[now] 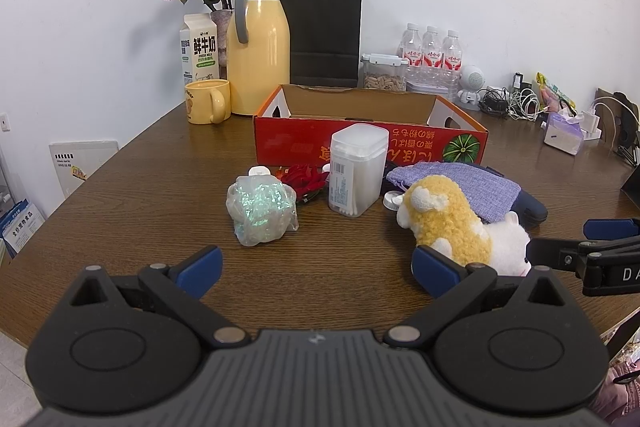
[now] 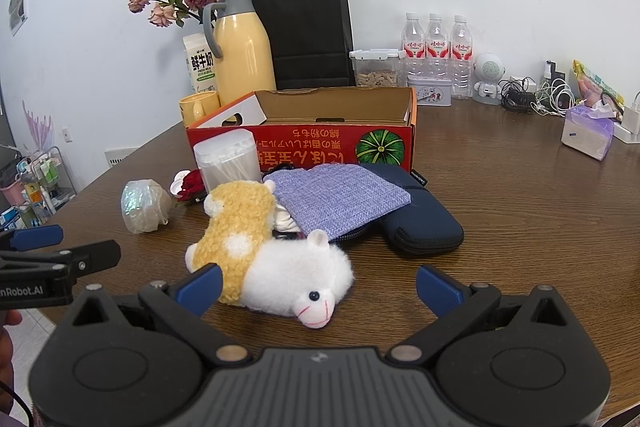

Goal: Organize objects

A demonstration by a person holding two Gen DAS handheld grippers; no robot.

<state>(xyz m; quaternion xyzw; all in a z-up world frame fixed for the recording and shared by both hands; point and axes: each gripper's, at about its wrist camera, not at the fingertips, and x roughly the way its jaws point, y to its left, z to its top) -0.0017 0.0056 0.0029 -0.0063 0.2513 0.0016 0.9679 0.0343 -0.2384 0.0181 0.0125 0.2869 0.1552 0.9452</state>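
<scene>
Red cardboard box [image 2: 300, 147] sits empty; both tools, left tool [image 1: 318, 269] and right tool [image 2: 318, 287], wide, holding nothing. I'd grab the near white-and-yellow plush sheep [image 2: 276, 259] next.

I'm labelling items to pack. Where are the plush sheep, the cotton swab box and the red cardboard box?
plush sheep [image 2: 280, 267]: right wrist view, on its white body.
cotton swab box [image 1: 356, 171]: left wrist view, on its clear front wall.
red cardboard box [image 1: 296, 141]: left wrist view, on its red front wall.
</scene>
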